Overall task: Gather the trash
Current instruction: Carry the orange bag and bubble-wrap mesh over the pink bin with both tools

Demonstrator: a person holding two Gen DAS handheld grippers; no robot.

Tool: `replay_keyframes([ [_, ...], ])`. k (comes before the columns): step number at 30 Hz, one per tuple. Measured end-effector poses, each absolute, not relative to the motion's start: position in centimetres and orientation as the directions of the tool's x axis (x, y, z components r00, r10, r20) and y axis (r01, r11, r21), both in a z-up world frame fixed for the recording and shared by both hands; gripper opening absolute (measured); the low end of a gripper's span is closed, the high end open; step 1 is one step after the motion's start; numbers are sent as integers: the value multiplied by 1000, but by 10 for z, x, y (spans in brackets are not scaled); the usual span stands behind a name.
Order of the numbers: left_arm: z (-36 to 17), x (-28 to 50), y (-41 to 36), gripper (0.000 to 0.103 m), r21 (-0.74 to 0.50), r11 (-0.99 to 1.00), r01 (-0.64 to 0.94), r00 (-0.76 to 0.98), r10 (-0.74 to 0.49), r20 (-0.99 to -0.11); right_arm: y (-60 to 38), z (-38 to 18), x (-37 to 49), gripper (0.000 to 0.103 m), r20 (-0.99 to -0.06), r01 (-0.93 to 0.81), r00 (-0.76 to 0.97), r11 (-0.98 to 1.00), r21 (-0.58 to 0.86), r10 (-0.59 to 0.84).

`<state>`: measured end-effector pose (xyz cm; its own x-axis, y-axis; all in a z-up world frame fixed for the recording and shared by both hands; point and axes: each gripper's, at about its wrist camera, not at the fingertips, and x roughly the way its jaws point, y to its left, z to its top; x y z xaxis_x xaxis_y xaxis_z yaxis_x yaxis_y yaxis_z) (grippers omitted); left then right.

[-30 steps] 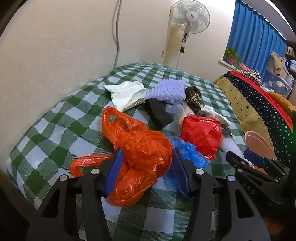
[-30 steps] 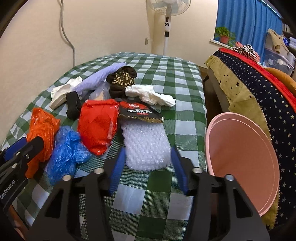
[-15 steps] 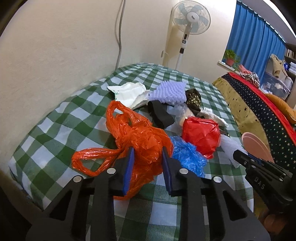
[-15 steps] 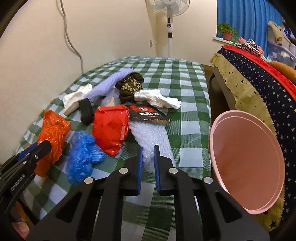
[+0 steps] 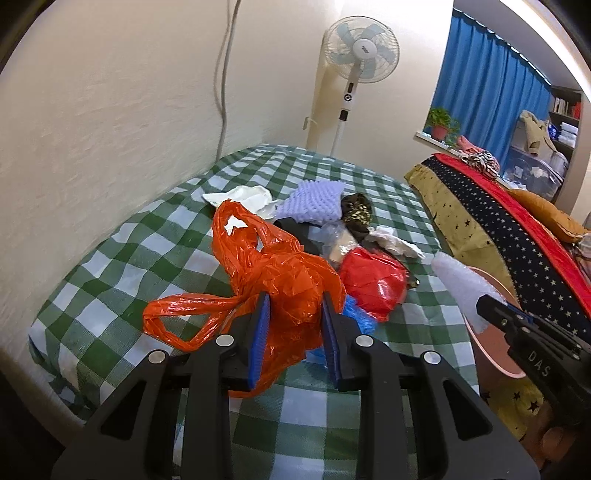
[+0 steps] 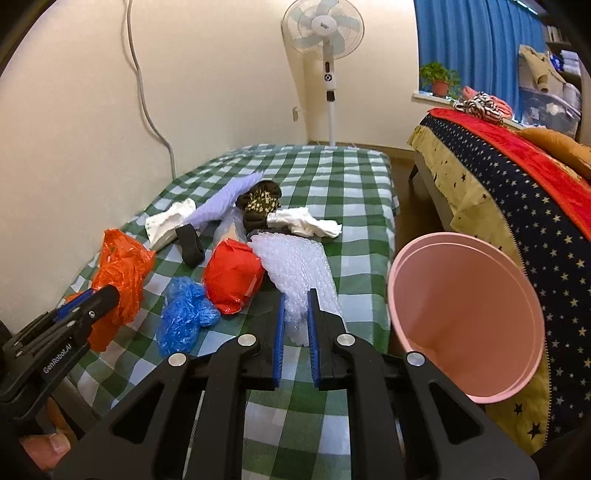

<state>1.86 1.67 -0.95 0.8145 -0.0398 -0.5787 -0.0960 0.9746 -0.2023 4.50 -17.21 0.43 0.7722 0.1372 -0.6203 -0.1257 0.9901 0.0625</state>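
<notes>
Left gripper (image 5: 295,325) pinches the orange plastic bag (image 5: 273,280) for me, while my right gripper (image 6: 294,332) is clamped on the bubble wrap (image 6: 295,266). Just right of it gapes the pink bin (image 6: 465,314). Between both grippers lie a blue bag (image 6: 184,317) and red bag (image 6: 232,277); beyond, white cloth (image 6: 303,221), then the fan (image 6: 325,33).

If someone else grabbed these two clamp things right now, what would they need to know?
Left gripper: shut on the orange plastic bag.
Right gripper: shut on the bubble wrap.
Pink bin: beside the bed, to the right; what shows of its inside is bare.
Done: both pieces gripped.
Left: drop both in the bin, then the red bag, blue plastic and the remaining clutter.
</notes>
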Motion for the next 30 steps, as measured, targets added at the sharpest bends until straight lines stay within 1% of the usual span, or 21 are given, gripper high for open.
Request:
replay_keyframes([
  [7,1,8,7,27,-193,980,-58,830,-60,-555,-187,19,29,12,-590,-99,798,992,73,123],
  [16,18,-5,-9,27,-177,984,-9,853,-85,-515,-211,41,16,12,-545,-19,837,998,60,49],
  [21,28,-9,-29,27,-161,984,75,862,-145,-485,-225,53,9,12,-525,13,851,999,49,15],
  [25,31,-7,-40,27,-185,972,143,850,-216,-480,-239,62,5,12,-521,37,853,998,49,-6],
  [30,39,-2,-57,27,-189,959,212,842,-277,-462,-269,80,5,12,-513,77,858,993,90,-20],
])
